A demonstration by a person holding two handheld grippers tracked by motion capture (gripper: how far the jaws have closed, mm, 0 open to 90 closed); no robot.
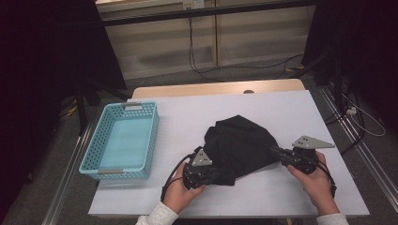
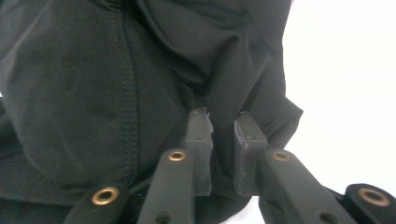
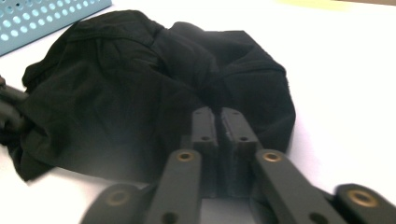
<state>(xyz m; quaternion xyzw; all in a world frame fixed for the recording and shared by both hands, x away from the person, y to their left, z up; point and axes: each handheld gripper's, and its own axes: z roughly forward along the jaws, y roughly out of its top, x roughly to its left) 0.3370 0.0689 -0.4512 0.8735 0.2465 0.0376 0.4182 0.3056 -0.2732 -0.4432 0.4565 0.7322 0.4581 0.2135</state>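
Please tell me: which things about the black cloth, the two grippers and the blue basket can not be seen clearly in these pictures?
- black cloth: bunched in the high view, so its type and shape stay unclear.
- left gripper: a fold sits between the pads; its own view is cut off by the picture edges, hiding the rest of the cloth.
- right gripper: jaws nearly together; dark cloth against black pads hides whether fabric is pinched.
- blue basket: its near wall hides part of the floor.

Light-blue perforated basket [image 1: 123, 140], empty, on white table [image 1: 281, 112] at left edge; cables [image 1: 206, 65] on floor behind.
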